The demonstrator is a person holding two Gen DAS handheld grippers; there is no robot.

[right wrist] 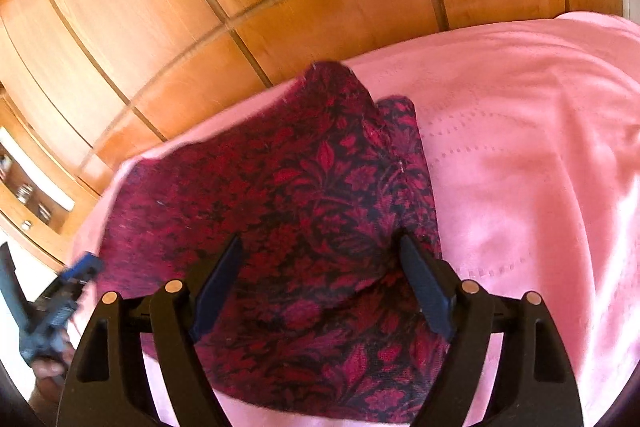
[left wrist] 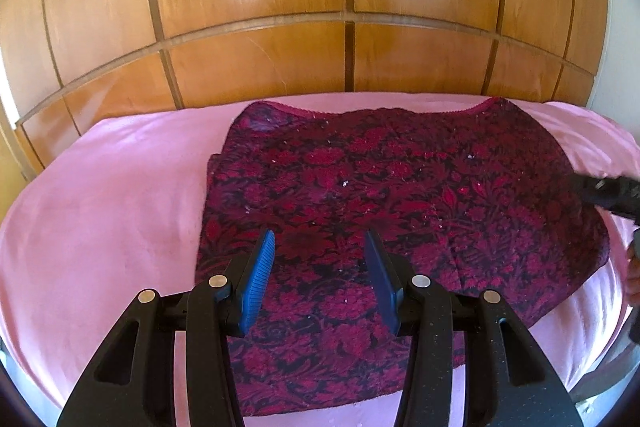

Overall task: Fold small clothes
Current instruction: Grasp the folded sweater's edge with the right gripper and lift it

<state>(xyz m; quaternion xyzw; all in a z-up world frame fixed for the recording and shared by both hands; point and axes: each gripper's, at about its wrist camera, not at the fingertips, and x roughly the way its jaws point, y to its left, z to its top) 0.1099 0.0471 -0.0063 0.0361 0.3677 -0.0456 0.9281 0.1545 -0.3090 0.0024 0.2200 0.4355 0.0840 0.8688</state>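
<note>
Dark red floral garment point(left wrist: 400, 195) spread mostly flat on the pink sheet point(left wrist: 100, 211) of a bed, scalloped hem at the far side toward the wooden wardrobe doors point(left wrist: 256, 7), near edge running down under the left claw point(left wrist: 320, 267). Laid out open like this, presumably, so edges and corners can be found and brought over cleanly. Left claw hovering above the near middle of the cloth, blue pads point(left wrist: 256, 279) partly apart with nothing between them but the fabric lying below; no grip visible. Right claw point(right wrist: 320, 279) held over the right-hand part of the same garment point(right wrist: 280, 187), jaws wide apart, cloth beneath and between them but not pinched as far as can be told. From the right wrist view, a rumpled flap at the far right corner, apparently doubled over itself, and a raised crease near the right pad; probably the side to be tidied or folded first. Both claws angled downward at the cloth, side by side, likely to take two points along one edge and carry them across together. Folding judged barely begun. Main risk: a pinch catching the sheet as well.
</note>
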